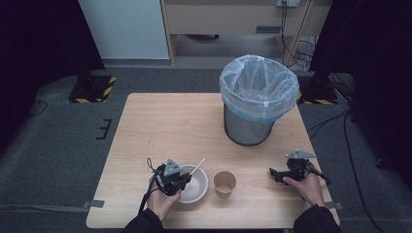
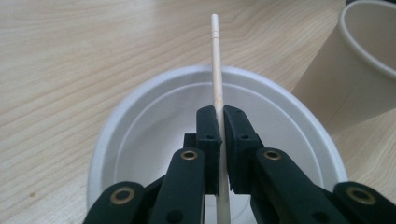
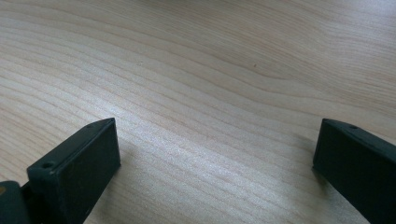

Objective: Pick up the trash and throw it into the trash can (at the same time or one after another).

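A thin wooden stick (image 2: pixel 217 70) runs up between the jaws of my left gripper (image 2: pixel 220 114), which is shut on it over a white bowl (image 2: pixel 140 135). From the high view the left gripper (image 1: pixel 180 180) sits at the bowl's (image 1: pixel 198 185) left rim, and the stick (image 1: pixel 197 166) pokes out toward the upper right. A brown paper cup (image 1: pixel 225 183) stands upright just right of the bowl, and its side shows in the left gripper view (image 2: pixel 345 79). My right gripper (image 1: pixel 275 174) rests low over the table right of the cup, jaws wide open with bare wood between them (image 3: pixel 217 149).
A metal bin (image 1: pixel 257 99) lined with a clear bag stands at the back right of the wooden table (image 1: pixel 170 121). Dark carpet surrounds the table, with cables on the floor at the right.
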The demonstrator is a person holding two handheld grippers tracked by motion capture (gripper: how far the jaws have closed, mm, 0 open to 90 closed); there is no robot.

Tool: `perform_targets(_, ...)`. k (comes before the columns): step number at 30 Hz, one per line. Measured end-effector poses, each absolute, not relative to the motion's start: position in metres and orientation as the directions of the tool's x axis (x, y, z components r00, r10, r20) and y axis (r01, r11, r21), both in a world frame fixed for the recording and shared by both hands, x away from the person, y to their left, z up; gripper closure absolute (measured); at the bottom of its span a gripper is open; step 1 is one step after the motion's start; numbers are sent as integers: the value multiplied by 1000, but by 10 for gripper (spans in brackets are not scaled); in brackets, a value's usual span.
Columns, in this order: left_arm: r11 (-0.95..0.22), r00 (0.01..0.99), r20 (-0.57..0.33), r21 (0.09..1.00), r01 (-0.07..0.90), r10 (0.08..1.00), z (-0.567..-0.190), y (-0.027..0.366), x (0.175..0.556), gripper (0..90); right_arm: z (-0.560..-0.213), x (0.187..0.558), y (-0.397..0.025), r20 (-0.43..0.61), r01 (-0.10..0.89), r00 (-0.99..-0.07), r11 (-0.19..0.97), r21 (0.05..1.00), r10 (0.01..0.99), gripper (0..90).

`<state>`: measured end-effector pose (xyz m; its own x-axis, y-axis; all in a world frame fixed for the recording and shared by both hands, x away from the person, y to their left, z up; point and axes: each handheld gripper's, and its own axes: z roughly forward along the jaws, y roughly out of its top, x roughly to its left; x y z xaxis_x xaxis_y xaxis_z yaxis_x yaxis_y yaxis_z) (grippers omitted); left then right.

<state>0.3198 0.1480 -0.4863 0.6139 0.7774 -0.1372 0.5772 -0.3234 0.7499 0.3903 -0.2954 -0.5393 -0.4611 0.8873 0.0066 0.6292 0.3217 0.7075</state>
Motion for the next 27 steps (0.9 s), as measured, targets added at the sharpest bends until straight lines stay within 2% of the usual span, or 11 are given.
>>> perform_targets(27, -183, 604, -128, 886, 426, 786, -430, 172, 322, 852, -539, 390, -295, 7, 629, -461, 322, 708, 887, 8)
